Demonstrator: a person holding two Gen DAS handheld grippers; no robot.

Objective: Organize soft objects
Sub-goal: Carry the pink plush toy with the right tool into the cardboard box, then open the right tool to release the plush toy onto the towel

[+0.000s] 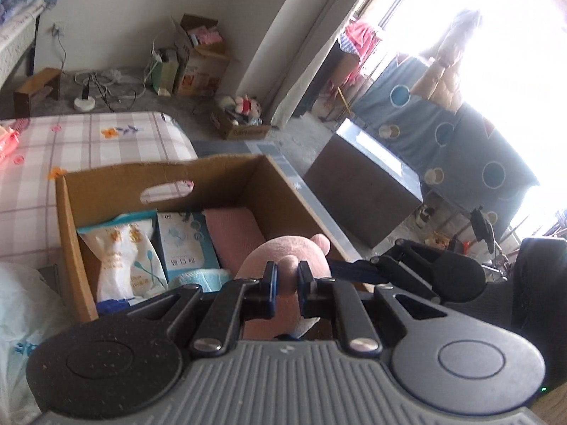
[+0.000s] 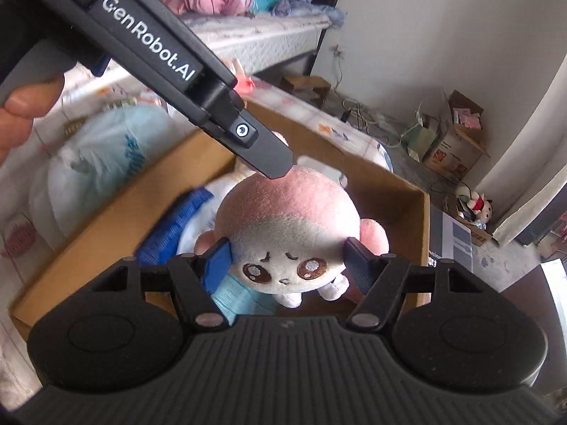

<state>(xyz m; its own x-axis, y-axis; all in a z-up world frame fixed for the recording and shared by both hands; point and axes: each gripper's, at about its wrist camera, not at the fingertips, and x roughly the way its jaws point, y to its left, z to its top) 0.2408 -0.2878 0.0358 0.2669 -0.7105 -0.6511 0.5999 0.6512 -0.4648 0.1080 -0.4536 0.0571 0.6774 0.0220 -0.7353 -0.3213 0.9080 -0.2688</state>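
both grippers carry the plush (image 2: 283, 233) over the box (image 1: 71, 233): the left gripper (image 1: 286, 283) pinches a narrow fold of it, the right gripper (image 2: 287, 258) clamps its head wide. best lowered level into the free corner by the pink cloth (image 1: 234, 230). only the right view shows its face; only the left shows the packets (image 1: 124, 251).

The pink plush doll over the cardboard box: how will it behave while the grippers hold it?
The plush doll probably squashes easily: the left gripper pinches a small fold of it. It seems light, hanging from soft grips. The right gripper clasps its round head; the fuzzy fabric should not slip much.
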